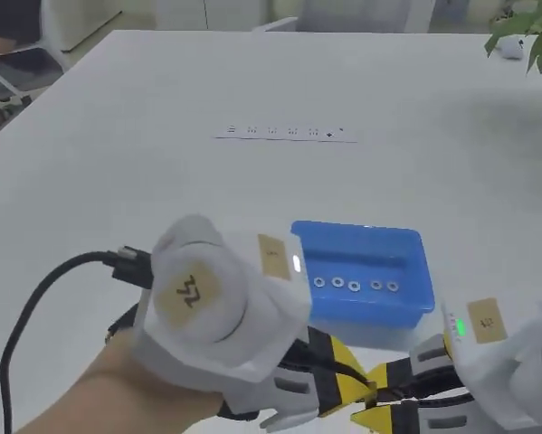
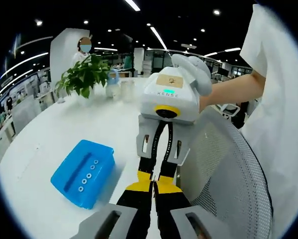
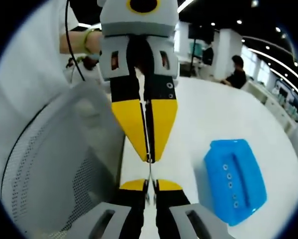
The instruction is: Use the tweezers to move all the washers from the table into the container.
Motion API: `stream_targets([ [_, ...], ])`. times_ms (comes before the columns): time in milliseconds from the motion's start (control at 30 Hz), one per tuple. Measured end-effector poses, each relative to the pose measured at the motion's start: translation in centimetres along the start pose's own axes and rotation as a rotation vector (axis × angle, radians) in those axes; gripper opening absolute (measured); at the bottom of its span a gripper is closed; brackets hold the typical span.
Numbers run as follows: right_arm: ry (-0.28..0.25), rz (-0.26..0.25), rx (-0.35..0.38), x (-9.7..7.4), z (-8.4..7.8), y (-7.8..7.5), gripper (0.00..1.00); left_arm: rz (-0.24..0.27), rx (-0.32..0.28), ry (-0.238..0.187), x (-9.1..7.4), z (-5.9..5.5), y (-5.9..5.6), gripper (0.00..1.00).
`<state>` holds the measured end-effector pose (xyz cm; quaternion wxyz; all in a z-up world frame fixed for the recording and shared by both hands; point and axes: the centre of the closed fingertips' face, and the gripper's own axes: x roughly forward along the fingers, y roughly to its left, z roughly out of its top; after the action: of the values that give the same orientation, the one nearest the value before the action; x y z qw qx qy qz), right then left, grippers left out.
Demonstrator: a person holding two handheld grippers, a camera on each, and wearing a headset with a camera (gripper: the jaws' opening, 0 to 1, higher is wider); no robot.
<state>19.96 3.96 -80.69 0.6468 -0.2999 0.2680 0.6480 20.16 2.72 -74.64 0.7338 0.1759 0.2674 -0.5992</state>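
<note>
Both grippers meet tip to tip, low over the table's [image 1: 252, 81] near edge. The left gripper [image 3: 149, 157] has its jaws pressed together on the thin tweezers [image 3: 149, 172], and the right gripper [image 3: 149, 186] is clamped on them too. Five washers [image 1: 354, 286] lie in a row inside the blue container [image 1: 406, 306], just beyond. A mesh chair [image 3: 54, 164] is close beside the grippers.

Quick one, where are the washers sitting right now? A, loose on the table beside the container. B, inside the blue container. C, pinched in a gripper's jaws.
B: five washers lie in a row on the floor of the blue container.
</note>
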Motion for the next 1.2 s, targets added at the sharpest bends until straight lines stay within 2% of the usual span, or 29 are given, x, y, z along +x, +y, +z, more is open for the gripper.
stream_targets([
  [67, 0.007, -0.006, 0.0, 0.3, -0.2, -0.1, 0.03, 0.017, 0.037, 0.03, 0.1, -0.6, 0.5, 0.0],
  [233, 0.033, -0.029, -0.004, 1.0, -1.1, -0.6, 0.04, 0.027, 0.058, 0.097, 0.5, -2.5, 1.1, 0.0],
  [300, 0.012, -0.039, 0.013, 1.2, -1.0, -0.8, 0.04, 0.03, 0.05, 0.103, 0.3, -3.0, 1.5, 0.0],
  [333, 0.007, -0.038, 0.017, 1.3, -1.1, -0.8, 0.04, 0.023, 0.032, 0.12, 0.3, -3.6, 1.6, 0.0],
  [433, -0.023, -0.034, 0.047, 2.0, -1.0, -0.8, 0.05, 0.016, 0.054, 0.165, 0.1, -5.0, 1.7, 0.0],
  [467, -0.043, -0.025, 0.069, 2.3, -0.9, -0.6, 0.07, 0.01, 0.054, 0.177, 0.1, -5.5, 1.6, 0.0],
  [567, -0.087, -0.042, 0.133, 2.6, -0.8, -0.7, 0.2, 0.001, 0.038, 0.2, 0.2, -6.8, 1.8, 0.0],
  [633, -0.109, -0.058, 0.171, 2.2, -0.9, -0.9, 0.24, -0.004, 0.028, 0.22, 0.3, -7.7, 2.0, 0.0],
  [700, -0.124, -0.081, 0.204, 1.4, -1.2, -0.9, 0.27, -0.009, 0.018, 0.232, 0.4, -8.4, 2.1, 0.0],
  [800, -0.151, -0.141, 0.268, -0.7, -2.2, -1.1, 0.34, -0.019, 0.008, 0.261, 0.7, -9.4, 2.3, 0.0],
  [867, -0.163, -0.171, 0.299, -2.0, -2.7, -1.1, 0.37, -0.032, 0.013, 0.298, 0.9, -10.1, 2.3, 0.0],
  [933, -0.149, -0.205, 0.363, -4.0, -4.0, -0.8, 0.38, -0.04, 0.031, 0.339, 1.2, -10.7, 2.5, 0.0],
  [967, -0.146, -0.216, 0.373, -4.3, -4.2, -0.8, 0.38, -0.05, 0.032, 0.372, 1.4, -11.1, 2.6, 0.0],
  [1133, -0.132, -0.37, 0.431, -8.9, -6.4, -0.9, 0.43, -0.065, 0.028, 0.45, 2.1, -11.7, 3.0, 0.0],
  [1200, -0.123, -0.383, 0.455, -10.0, -7.4, -0.7, 0.43, -0.075, 0.013, 0.465, 2.3, -11.8, 2.9, 0.0],
])
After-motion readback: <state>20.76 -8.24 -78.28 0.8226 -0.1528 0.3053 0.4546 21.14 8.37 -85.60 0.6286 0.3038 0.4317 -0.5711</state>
